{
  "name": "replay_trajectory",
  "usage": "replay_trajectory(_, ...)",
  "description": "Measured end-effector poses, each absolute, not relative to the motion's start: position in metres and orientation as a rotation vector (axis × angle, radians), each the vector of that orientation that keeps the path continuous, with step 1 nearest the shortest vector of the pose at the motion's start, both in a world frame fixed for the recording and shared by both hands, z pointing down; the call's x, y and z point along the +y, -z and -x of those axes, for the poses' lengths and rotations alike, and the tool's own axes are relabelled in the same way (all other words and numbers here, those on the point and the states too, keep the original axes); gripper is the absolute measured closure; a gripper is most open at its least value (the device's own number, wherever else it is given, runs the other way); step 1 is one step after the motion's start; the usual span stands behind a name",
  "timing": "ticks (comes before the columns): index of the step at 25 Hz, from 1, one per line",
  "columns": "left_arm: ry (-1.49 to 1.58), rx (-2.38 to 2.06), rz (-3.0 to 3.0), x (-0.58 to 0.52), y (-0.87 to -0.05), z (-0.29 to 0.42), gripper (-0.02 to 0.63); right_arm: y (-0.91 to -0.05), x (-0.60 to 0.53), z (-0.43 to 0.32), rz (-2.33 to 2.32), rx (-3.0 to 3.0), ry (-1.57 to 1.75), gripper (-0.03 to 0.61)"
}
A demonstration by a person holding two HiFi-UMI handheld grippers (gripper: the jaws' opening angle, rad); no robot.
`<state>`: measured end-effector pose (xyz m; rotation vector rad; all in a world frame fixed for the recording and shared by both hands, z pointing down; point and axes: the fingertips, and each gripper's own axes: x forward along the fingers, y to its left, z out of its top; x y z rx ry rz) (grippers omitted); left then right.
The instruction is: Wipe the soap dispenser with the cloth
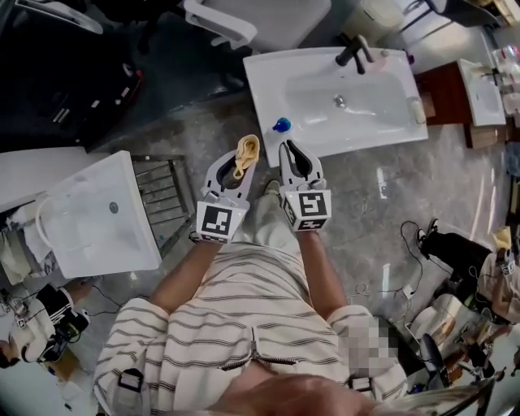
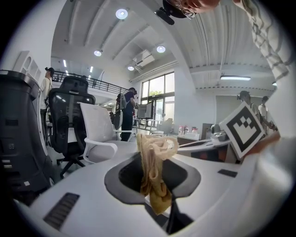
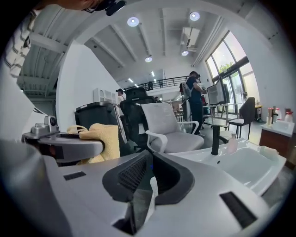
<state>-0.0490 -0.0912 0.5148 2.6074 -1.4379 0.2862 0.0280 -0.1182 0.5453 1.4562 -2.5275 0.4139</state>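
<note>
A blue-topped soap dispenser (image 1: 282, 124) stands on the near left rim of a white sink (image 1: 268, 73) with a black tap (image 1: 355, 54). My left gripper (image 1: 249, 156) is shut on a crumpled yellow cloth (image 1: 244, 146), which sticks up between its jaws (image 2: 155, 171) and hangs over the tips. To the cloth's right, my right gripper (image 1: 289, 146) points at the dispenser from just short of the sink's rim. Its jaws stand together with only a thin slit and nothing between them (image 3: 150, 157). The cloth (image 3: 104, 139) shows at the left of the right gripper view.
A second white basin (image 1: 89, 219) sits at the left beside a metal rack (image 1: 166, 195). A white office chair (image 1: 244, 20) stands behind the sink. A brown cabinet (image 1: 443, 89) with another basin is at the right. Cables and gear lie on the floor at the lower right.
</note>
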Motion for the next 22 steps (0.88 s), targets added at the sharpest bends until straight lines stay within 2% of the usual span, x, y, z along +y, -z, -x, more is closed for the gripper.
replay_trajectory(3, -0.317, -1.454, -2.592, -0.091, -0.522, 0.049, 0.528, -0.563, -0.123, -0.030, -1.430, -2.517, -0.444, 0.500)
replay_trajectory(8, -0.353, -1.472, -2.578, -0.093, -0.538, 0.055, 0.528, -0.587, -0.131, -0.030, -1.425, -2.498, -0.462, 0.451)
replay_trajectory(22, -0.345, -1.460, -2.562, -0.090, -0.554, 0.046, 0.528, -0.629, -0.157, -0.028, -1.378, -2.455, -0.442, 0.413)
